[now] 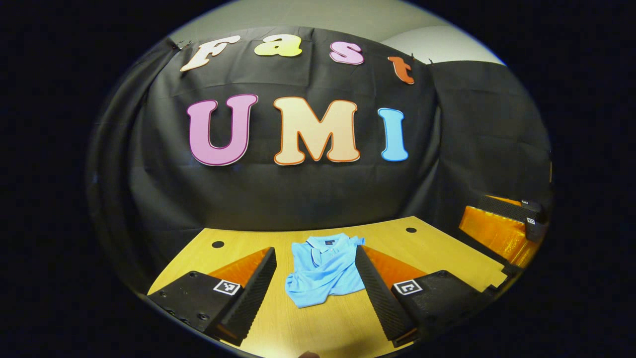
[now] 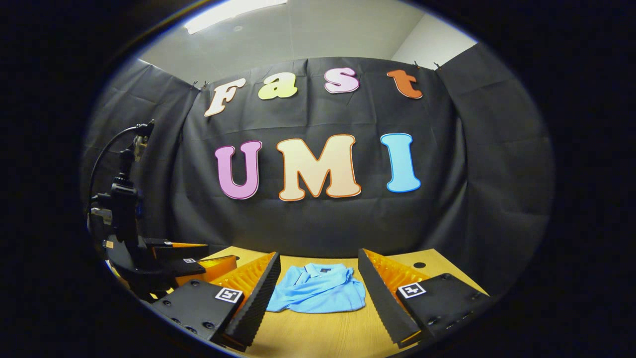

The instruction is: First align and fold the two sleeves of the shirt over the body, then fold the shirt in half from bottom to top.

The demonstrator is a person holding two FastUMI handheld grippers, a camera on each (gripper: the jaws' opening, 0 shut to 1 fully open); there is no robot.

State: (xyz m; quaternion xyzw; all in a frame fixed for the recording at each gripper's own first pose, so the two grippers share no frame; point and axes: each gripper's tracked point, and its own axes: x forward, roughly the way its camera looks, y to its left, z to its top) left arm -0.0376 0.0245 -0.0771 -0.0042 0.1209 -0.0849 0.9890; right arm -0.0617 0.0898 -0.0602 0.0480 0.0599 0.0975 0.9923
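A light blue polo shirt (image 1: 325, 271) lies folded into a compact bundle on the wooden table (image 1: 298, 323), collar toward the back wall. In the left gripper view my left gripper (image 1: 315, 293) is open above the table, its fingers standing either side of the shirt and apart from it. The right gripper view shows the same shirt (image 2: 318, 291) between the fingers of my right gripper (image 2: 318, 303), which is open and holds nothing. The right gripper (image 1: 512, 219) also appears at the right edge of the left gripper view. The left gripper (image 2: 169, 258) appears at the left of the right gripper view.
The wooden table has round holes (image 1: 217, 244) (image 1: 411, 229) near its back corners. The black cloth wall (image 2: 318, 223) stands right behind the table's far edge. A cable (image 2: 107, 149) rises from the left gripper's mount.
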